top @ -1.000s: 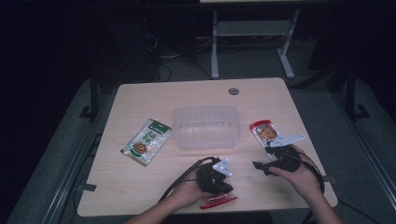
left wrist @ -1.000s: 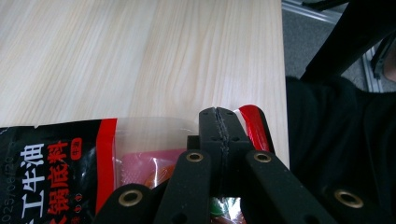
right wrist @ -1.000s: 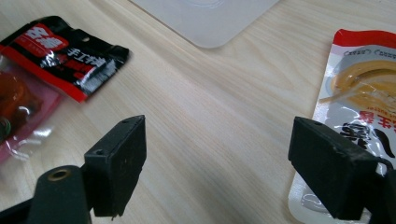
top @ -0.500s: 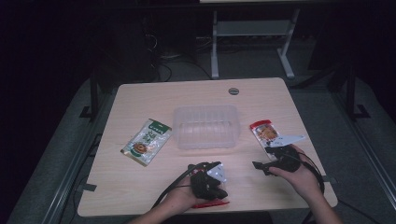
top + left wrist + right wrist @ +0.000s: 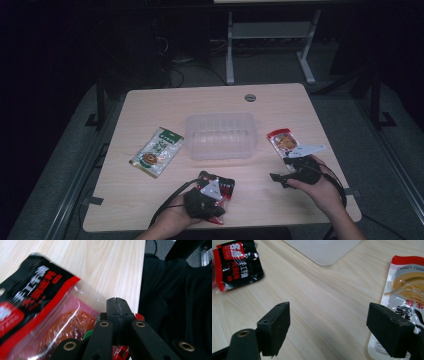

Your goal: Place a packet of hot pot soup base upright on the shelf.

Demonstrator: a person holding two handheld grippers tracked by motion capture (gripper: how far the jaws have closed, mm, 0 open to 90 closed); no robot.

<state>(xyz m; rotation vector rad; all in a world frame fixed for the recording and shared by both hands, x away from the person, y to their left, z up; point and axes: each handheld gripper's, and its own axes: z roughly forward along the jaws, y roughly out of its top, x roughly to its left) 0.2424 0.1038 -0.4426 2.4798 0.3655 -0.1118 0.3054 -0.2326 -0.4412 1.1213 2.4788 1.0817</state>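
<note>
Red and black, the packet [image 5: 37,315] lay at the near edge of the table [image 5: 150,107]. The left gripper [image 5: 117,307] had its jaws pressed tight together on the packet's clear edge. The right gripper [image 5: 337,325] rested on the table with its jaws wide apart and nothing in them. A white packet [image 5: 409,290] lay just beside it. A clear tub [image 5: 220,135] sat in the middle.

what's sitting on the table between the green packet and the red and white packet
The clear plastic container sits between the green packet and the red and white packet, apart from both, in the high view.
</note>
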